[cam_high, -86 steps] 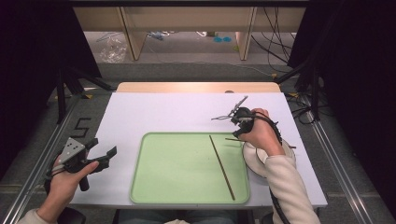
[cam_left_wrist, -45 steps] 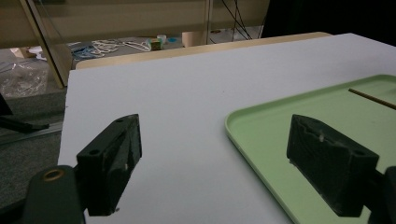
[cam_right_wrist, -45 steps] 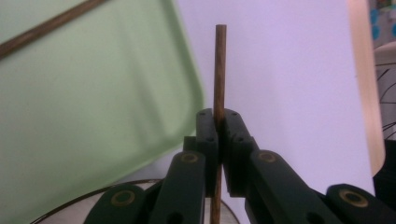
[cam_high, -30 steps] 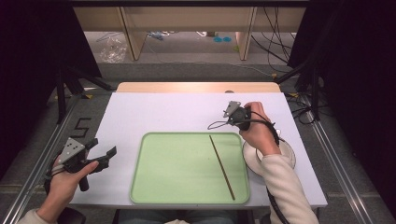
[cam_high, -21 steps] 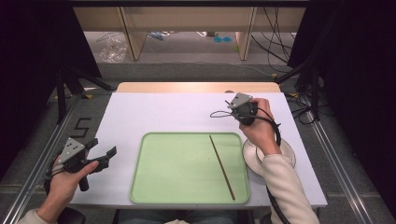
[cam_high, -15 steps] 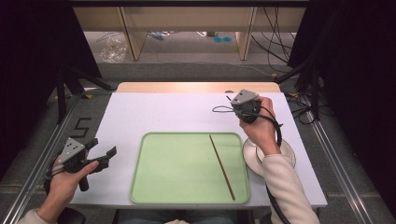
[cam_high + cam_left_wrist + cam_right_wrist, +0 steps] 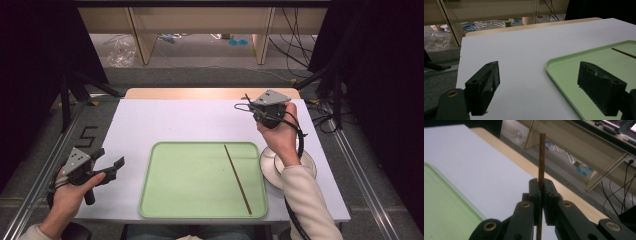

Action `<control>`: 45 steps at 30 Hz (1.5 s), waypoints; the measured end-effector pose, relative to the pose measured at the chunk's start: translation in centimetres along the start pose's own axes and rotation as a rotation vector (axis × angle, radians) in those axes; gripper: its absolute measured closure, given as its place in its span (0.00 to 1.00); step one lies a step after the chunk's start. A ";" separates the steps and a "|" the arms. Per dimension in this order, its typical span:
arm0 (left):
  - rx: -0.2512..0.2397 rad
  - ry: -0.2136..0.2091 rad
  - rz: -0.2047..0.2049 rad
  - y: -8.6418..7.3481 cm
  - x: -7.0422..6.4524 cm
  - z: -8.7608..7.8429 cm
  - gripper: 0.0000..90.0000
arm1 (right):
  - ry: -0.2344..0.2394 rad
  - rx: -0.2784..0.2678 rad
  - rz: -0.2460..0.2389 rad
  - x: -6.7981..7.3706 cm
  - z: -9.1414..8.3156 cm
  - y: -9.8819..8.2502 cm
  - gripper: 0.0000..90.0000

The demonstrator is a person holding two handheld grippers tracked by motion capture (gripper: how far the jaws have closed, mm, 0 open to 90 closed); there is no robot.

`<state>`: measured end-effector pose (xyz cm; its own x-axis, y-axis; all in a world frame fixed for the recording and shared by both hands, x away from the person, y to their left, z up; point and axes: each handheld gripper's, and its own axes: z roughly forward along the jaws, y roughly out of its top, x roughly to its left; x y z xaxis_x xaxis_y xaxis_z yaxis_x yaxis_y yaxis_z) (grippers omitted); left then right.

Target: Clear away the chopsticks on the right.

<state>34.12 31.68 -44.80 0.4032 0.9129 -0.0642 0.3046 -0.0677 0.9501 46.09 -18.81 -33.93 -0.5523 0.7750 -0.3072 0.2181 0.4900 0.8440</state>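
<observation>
The right gripper (image 7: 541,185), upper right of the high view, pinches a chopstick (image 7: 541,155) tight between its jaws above the table's far edge. Its mate (image 7: 237,178) lies on the green tray (image 7: 165,200) at centre. I judge the carry underway; next it must swing tray-ward and lower alongside. The left gripper (image 7: 111,163), lower left, gapes empty.

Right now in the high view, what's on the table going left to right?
Left gripper → green tray → chopstick lying in the tray → right gripper, held up with a second chopstick clamped in its jaws → white plate, partly under the right hand.
</observation>
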 end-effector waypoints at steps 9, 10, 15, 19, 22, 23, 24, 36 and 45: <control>-0.001 0.000 0.000 0.0 0.0 0.0 0.20 | 0.019 -0.079 0.096 -0.2 -0.5 0.5 0.97; -0.001 0.000 0.000 0.0 0.0 0.0 0.20 | 0.031 -0.070 0.100 -0.2 -0.5 0.5 0.97; -0.001 0.000 0.000 0.0 0.0 0.0 0.20 | 0.047 -0.116 0.155 -0.2 -0.6 0.7 0.97; 0.000 0.000 0.000 0.0 0.0 0.0 0.20 | 0.051 -0.128 0.180 -0.2 -0.6 0.7 0.97; -0.001 0.000 0.001 0.0 0.0 0.0 0.20 | 0.066 -0.132 0.203 -0.1 -0.4 0.7 0.97; -0.002 0.000 0.000 0.0 0.0 0.0 0.20 | 0.072 -0.132 0.216 -0.1 -0.4 0.7 0.97; -0.001 0.000 0.001 0.0 0.0 0.0 0.20 | 0.076 -0.119 0.228 0.0 -0.4 0.7 0.97; 0.000 0.000 0.001 0.0 0.0 0.0 0.20 | 0.086 -0.001 0.337 0.2 0.1 0.5 0.97; -0.001 0.000 0.002 0.0 0.0 0.0 0.20 | 0.085 0.089 0.430 0.4 0.4 0.3 0.97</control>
<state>34.09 31.70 -44.78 0.4036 0.9128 -0.0624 0.3029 -0.0690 0.9505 46.26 -18.20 -33.97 -0.4595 0.8822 0.1032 0.5082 0.1659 0.8451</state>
